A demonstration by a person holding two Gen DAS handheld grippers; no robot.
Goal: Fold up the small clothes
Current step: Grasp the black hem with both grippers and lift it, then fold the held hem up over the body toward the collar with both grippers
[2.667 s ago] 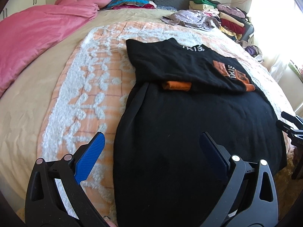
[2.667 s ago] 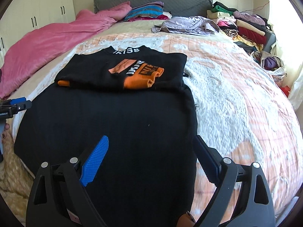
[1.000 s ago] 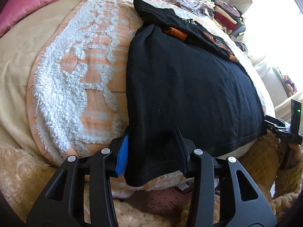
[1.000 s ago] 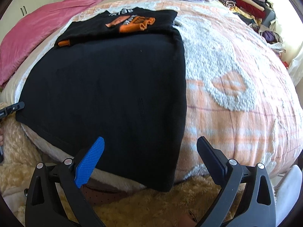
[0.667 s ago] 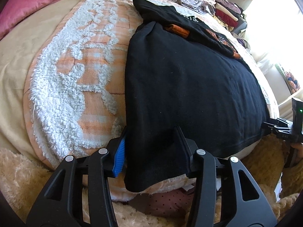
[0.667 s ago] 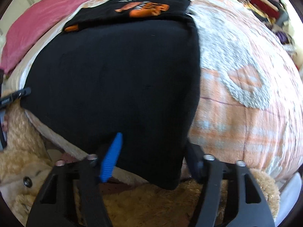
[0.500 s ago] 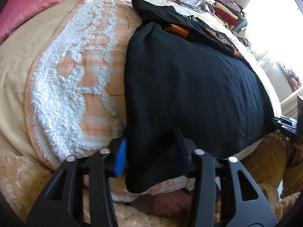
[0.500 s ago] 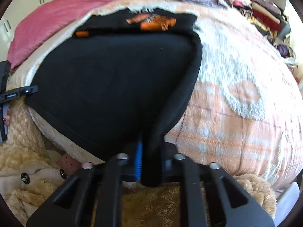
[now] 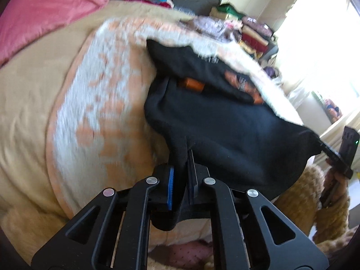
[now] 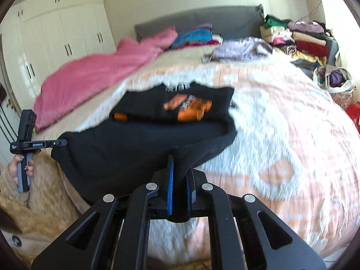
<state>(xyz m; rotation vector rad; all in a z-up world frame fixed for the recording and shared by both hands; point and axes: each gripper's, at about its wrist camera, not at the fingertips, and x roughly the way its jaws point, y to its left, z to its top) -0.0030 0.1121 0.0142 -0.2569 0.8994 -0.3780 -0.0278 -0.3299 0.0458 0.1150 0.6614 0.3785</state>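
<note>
The left gripper [image 9: 181, 175] and right gripper [image 10: 180, 180] each pinch a near hem corner of the black knit garment [image 9: 225, 130], lifted off the orange-and-white fleece blanket [image 10: 281, 135]; beyond the jaws its orange-printed top lies folded

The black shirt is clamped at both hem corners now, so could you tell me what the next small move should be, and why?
Probably carry both corners forward toward the collar end. The left tool and right tool are each shut on a hem corner of the black shirt, whose top part with the orange print already lies folded on the blanket.
</note>
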